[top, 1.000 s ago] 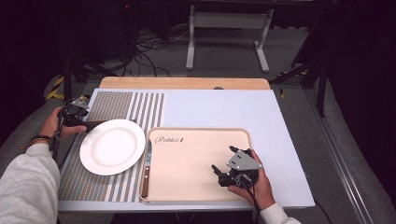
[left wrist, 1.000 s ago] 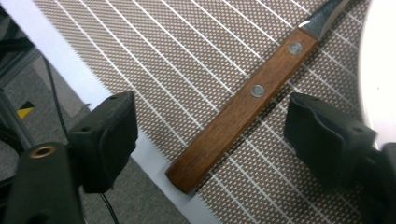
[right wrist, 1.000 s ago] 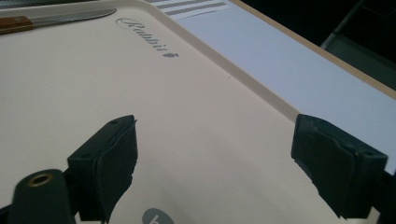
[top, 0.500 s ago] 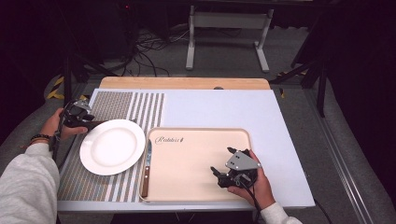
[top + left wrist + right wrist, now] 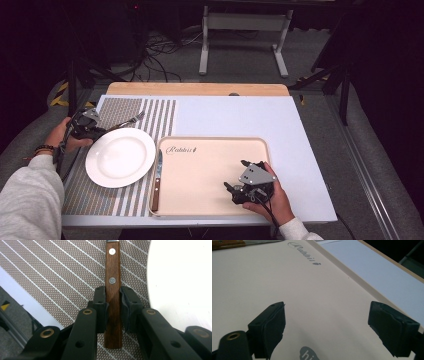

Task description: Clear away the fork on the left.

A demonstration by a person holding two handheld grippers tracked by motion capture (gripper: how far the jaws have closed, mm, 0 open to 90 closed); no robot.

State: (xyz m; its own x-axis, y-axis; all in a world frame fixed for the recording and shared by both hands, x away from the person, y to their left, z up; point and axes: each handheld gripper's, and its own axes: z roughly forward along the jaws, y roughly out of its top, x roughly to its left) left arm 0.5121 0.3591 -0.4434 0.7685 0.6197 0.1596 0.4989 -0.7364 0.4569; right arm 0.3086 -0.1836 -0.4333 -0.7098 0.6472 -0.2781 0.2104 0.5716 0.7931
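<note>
Since a second ago, the left gripper [image 5: 98,128] has been closing its jaws, and now they squeeze the fork [image 5: 125,121] by its handle.

From the high view, the fork lies on the striped mat [image 5: 155,112], at 12 o'clock from the white plate [image 5: 120,157]. The right gripper [image 5: 236,179] rests wide open over the tray [image 5: 200,165]. A knife [image 5: 158,180] lies at the tray's 9 o'clock edge.

From the left gripper view, both pads [image 5: 101,307] press the brown wooden handle [image 5: 113,293].

From the right gripper view, the pads [image 5: 273,323] stand far apart above the tray [image 5: 312,302].
</note>
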